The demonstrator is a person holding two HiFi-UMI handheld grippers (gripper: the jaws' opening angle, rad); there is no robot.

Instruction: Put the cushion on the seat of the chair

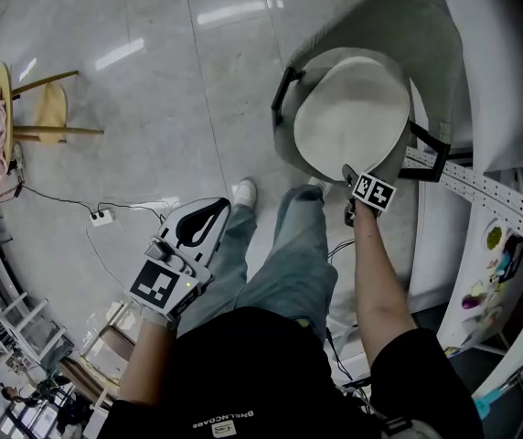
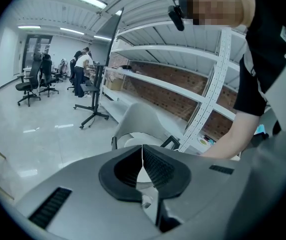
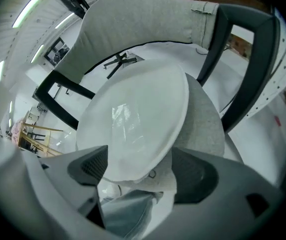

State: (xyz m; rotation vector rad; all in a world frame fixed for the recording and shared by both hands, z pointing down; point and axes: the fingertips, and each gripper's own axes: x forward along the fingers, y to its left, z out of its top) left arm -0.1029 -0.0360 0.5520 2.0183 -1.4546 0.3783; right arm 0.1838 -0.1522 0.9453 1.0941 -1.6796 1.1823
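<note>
Head view: cushion (image 1: 351, 117) on chair (image 1: 391, 18)

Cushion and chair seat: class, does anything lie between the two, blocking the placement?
Nothing visible does. The cushion already lies on the grey seat. The right gripper is open, its jaws either side of the cushion's near edge.

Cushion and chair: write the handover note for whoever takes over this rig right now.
Left gripper: shut, empty, held away from the chair.
Right gripper: open, jaws on either side of the cushion's near edge, pads not pressing it.
Cushion: lies on the seat of the grey chair, with a strip of seat showing bare beside it.
Done: cushion is on the seat and not gripped.
Left: draw the right gripper clear; perhaps nudge the cushion to centre it.
</note>
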